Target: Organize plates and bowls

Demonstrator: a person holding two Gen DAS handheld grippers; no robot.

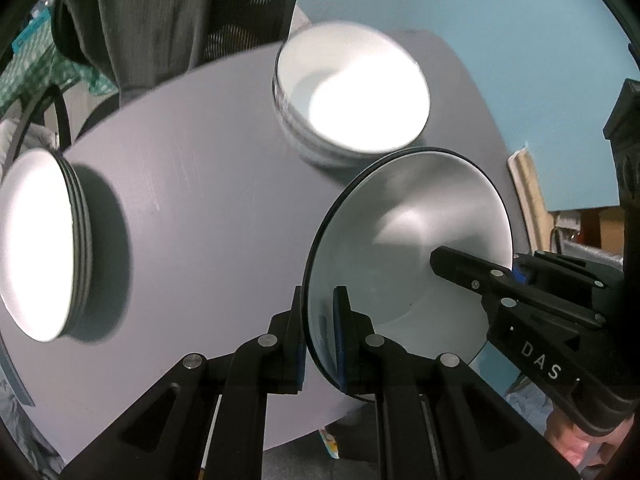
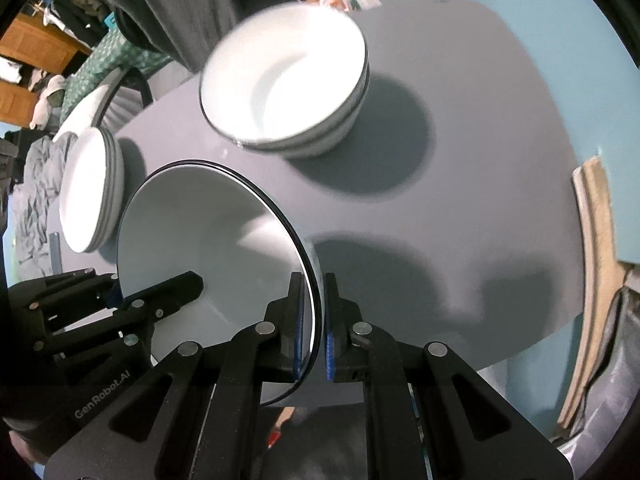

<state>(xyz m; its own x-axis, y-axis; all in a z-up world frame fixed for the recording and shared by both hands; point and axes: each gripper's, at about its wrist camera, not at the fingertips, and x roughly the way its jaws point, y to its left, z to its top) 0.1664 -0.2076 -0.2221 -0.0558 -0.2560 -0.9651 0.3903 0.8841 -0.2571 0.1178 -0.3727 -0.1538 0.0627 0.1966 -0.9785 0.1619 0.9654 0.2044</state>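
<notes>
A white bowl with a dark rim is held in the air above the grey table, gripped from both sides. My left gripper is shut on its rim at one edge. My right gripper is shut on the opposite rim; it shows in the left wrist view, and the left gripper shows in the right wrist view. A stack of white bowls stands at the far side. A stack of white plates stands at the left.
A dark chair with a grey garment stands behind the table. The floor is light blue. A tan board lies to the right of the table. Clutter and wooden furniture are at the far left.
</notes>
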